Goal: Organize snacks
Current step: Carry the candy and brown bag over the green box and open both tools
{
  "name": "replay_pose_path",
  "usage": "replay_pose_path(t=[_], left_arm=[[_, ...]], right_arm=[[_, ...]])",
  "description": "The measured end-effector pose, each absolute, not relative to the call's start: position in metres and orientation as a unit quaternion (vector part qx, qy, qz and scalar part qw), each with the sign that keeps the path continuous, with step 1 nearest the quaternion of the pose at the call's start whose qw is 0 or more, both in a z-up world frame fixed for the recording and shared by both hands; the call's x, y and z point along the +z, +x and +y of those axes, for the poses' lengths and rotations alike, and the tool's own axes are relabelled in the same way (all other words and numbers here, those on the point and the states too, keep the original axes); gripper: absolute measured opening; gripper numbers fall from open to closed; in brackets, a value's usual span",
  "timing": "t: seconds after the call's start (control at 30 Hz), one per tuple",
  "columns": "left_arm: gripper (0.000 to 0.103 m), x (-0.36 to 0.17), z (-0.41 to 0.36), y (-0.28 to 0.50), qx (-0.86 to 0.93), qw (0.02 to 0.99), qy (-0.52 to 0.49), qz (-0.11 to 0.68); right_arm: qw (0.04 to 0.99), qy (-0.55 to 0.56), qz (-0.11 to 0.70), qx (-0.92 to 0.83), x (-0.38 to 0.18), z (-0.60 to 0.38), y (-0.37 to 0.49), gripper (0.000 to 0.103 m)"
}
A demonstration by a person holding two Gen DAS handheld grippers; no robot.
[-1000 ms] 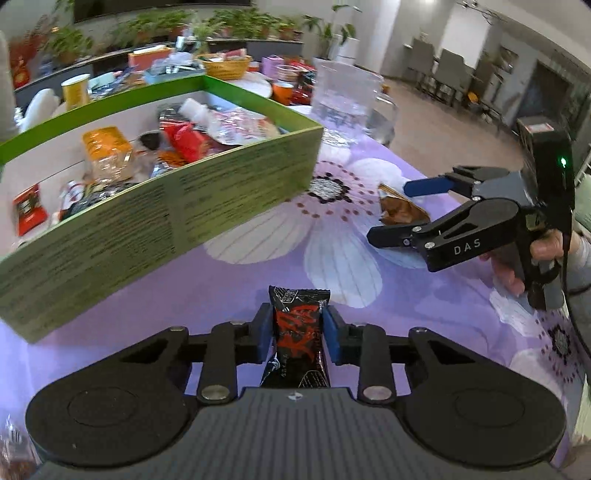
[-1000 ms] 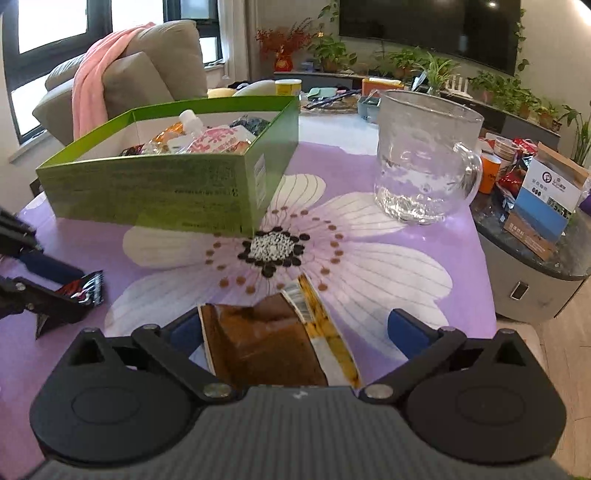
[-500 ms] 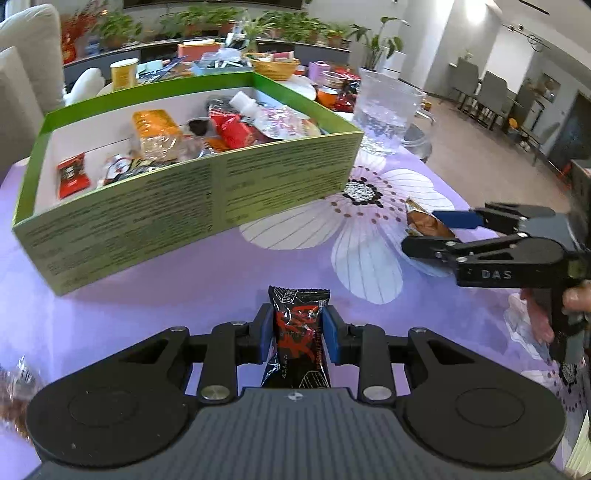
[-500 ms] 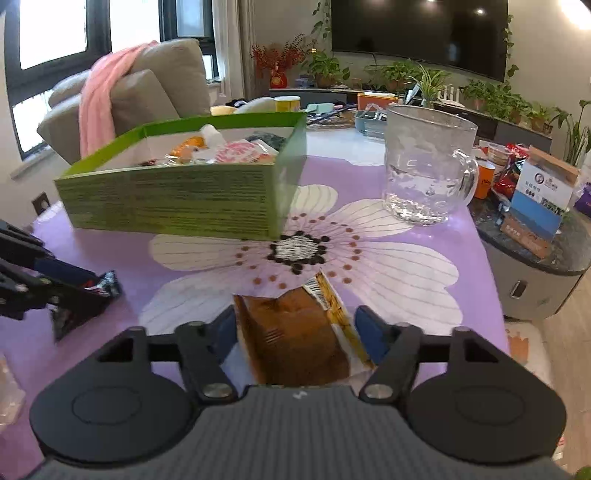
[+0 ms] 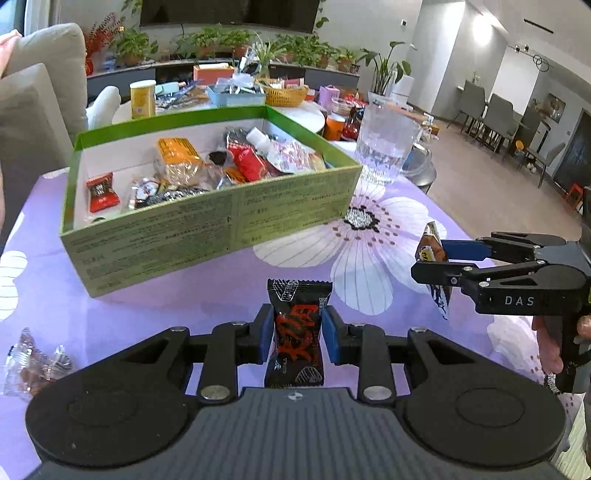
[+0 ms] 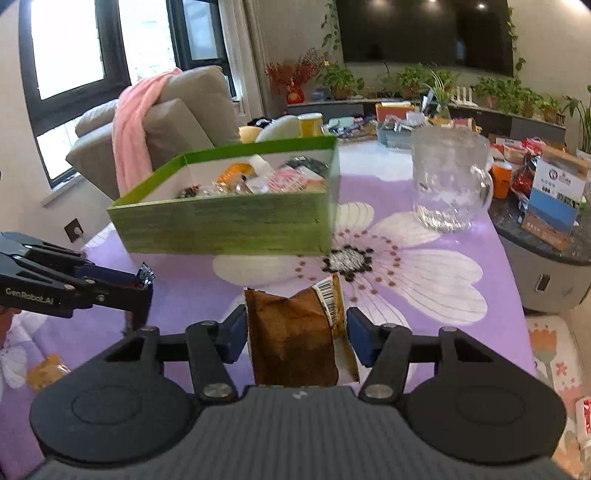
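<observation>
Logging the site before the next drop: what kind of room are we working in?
Most likely a home living room with a dining corner: a sofa draped with a pink blanket, a wall-mounted TV above potted plants, and dining chairs beyond the purple flowered tablecloth.

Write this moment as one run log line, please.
left gripper: shut on black-red packet | right gripper: closing on brown packet | green box: ahead

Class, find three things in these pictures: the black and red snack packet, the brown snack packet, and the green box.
black and red snack packet (image 5: 297, 328), left wrist view, its printed middle.
brown snack packet (image 6: 291, 336), right wrist view, its brown face.
green box (image 5: 207, 229), left wrist view, its near wall.
</observation>
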State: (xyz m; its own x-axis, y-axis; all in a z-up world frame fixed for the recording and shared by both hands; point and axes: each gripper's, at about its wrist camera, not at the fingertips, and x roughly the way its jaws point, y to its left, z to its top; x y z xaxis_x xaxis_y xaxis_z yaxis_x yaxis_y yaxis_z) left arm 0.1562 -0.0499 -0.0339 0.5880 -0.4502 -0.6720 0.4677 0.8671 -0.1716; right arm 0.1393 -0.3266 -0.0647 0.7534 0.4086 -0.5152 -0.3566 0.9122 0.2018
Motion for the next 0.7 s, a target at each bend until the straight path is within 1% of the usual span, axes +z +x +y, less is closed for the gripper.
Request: replay_pose_path(t=[0.3, 0.43, 0.6, 0.7], left_arm=[[0.026, -0.013, -0.033, 0.153, -0.244, 0.907, -0.008, 0.344], [0.026, 0.008, -0.029, 0.156, -0.244, 0.919, -0.01, 0.31], [0.026, 0.042, -0.023, 0.177, -0.239, 0.936, 0.001, 0.26], [0.027, 0.054, -0.02, 0.2, -0.23, 0.943, 0.002, 0.242]], right_arm=[[0.943, 0.052, 0.253, 0.208, -0.041, -0.314, 0.144, 0.06], [0.949, 0.056, 0.223, 0.217, -0.022, -0.304, 0.154, 0.06], [0.954, 0.062, 0.192, 0.223, 0.006, -0.291, 0.185, 0.06], [0.955, 0.074, 0.169, 0.234, 0.023, -0.282, 0.209, 0.06]])
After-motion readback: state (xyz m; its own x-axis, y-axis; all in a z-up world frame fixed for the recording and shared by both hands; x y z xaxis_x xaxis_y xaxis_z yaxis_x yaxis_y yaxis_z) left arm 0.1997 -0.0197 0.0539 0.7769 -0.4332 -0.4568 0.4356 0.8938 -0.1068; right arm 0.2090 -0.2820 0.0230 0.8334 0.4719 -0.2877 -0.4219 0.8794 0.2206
